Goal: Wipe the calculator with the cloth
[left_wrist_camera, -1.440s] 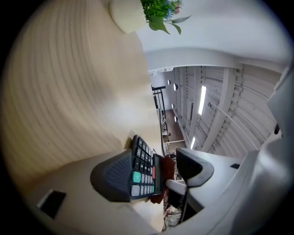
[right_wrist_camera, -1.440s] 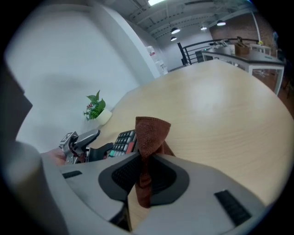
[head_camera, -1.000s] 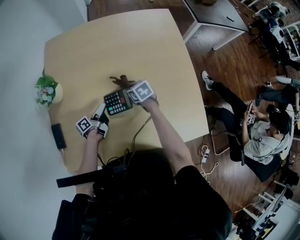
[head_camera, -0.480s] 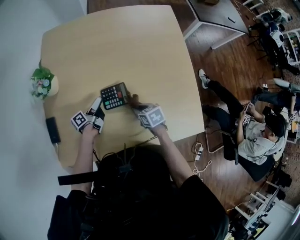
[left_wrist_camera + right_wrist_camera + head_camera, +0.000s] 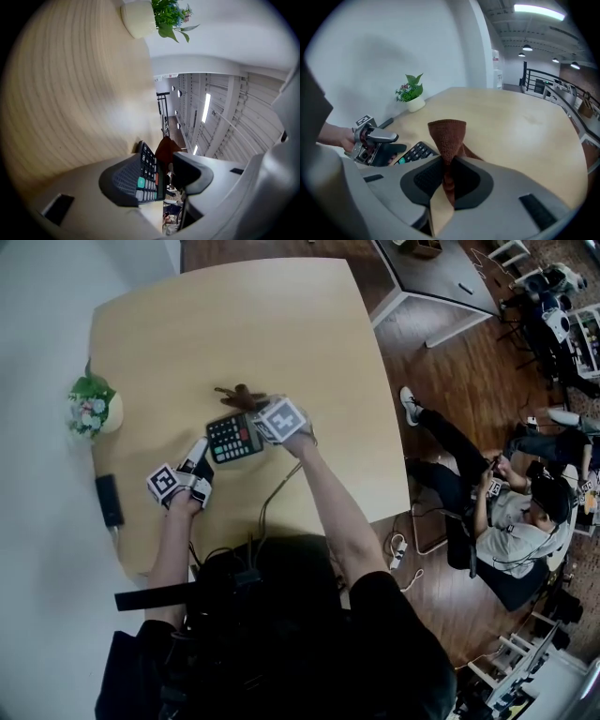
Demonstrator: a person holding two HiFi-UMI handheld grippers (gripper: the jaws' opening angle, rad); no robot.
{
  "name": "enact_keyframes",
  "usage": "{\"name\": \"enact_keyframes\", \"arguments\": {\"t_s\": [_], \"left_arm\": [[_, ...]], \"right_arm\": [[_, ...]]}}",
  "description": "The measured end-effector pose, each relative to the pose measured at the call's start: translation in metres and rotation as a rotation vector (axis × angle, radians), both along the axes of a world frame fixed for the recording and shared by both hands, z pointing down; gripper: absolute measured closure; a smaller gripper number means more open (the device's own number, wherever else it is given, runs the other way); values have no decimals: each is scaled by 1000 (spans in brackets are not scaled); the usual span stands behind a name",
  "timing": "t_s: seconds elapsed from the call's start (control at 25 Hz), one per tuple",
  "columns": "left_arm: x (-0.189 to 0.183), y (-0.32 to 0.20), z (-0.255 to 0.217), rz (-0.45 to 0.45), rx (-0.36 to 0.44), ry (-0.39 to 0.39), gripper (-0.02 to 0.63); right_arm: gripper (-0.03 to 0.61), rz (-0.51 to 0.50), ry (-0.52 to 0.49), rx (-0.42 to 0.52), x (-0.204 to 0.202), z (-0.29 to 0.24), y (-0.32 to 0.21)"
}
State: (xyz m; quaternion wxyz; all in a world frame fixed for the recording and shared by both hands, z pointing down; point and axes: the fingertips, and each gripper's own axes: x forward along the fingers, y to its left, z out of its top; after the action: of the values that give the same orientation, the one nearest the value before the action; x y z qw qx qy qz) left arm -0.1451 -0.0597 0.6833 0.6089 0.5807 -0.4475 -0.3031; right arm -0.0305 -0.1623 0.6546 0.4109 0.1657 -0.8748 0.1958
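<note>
– Now, where is the calculator found, and how is it secured?
– The black desk calculator with coloured keys is laid on the pale wooden tabletop, towards the person's edge. Its near corner is taken between the jaws of the left gripper, which have just been closing and appear to be pressed onto it.
– And the cloth?
– The brown knitted cloth is clamped tight between the jaws of the right gripper. Its free end is spread just past the calculator's far edge.
– How is the wipe best done?
– The cloth should be drawn flat across the keys under light pressure, so that the keypad is met by fabric and not by the jaws. The left grip should be held firm, lest the calculator be dragged along.
</note>
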Motion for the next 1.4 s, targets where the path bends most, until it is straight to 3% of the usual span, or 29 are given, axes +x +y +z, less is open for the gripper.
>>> {"name": "enact_keyframes", "arguments": {"t_s": [0.24,0.44,0.52,0.72,0.88,1.0,1.2,1.32,1.4], "left_arm": [[-3,-1,-1,-3,9,15,402],[1,-3,0,5,8,11,410],[2,-4,-1,11,11,12,410],[0,-2,4,8,5,10,410],[4,-3,0,3,14,20,410],[7,-2,0,8,8,16,410],[3,-3,-1,12,5,20,410],[2,-3,0,12,8,18,410],[2,-4,-9,4,59,14,410]], "right_arm": [[520,61,-43,-50,38,-1,82],[522,29,-34,-177,65,6,153],[522,83,-56,-155,70,-6,133],[522,246,-149,54,43,-48,13],[520,169,-82,51,11,-15,-16],[520,126,-35,40,14,3,8],[520,193,-65,-36,45,6,83],[520,113,-30,-152,60,22,158],[522,105,-22,-226,73,29,185]]}}
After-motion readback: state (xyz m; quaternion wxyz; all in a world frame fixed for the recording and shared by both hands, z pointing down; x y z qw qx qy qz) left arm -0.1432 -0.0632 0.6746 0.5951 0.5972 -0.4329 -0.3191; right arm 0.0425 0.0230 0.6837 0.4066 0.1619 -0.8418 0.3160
